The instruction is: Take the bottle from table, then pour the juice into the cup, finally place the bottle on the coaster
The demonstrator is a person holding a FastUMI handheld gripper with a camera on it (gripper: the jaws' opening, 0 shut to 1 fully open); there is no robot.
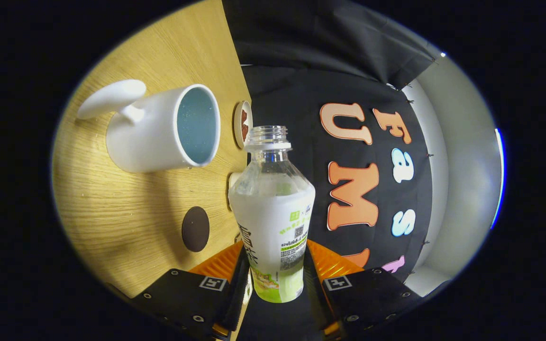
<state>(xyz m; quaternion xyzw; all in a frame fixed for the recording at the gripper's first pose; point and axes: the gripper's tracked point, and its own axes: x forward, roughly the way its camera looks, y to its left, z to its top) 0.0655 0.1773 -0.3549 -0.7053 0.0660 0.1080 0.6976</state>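
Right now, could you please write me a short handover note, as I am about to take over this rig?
Gripper: shut on the bottle, both fingers pressing its lower body.
Bottle: uncapped, lifted off the table and rolled sideways, mouth not yet over the cup.
Cup: white, on the table beyond the fingers; no juice visible inside.
Coaster: dark disc on the table, near the fingers, bare.
Done: bottle picked up.
Left: pour into the cup, then set the bottle on the coaster.

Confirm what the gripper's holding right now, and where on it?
The gripper is shut on the uncapped bottle, both fingers pressing its lower labelled body.
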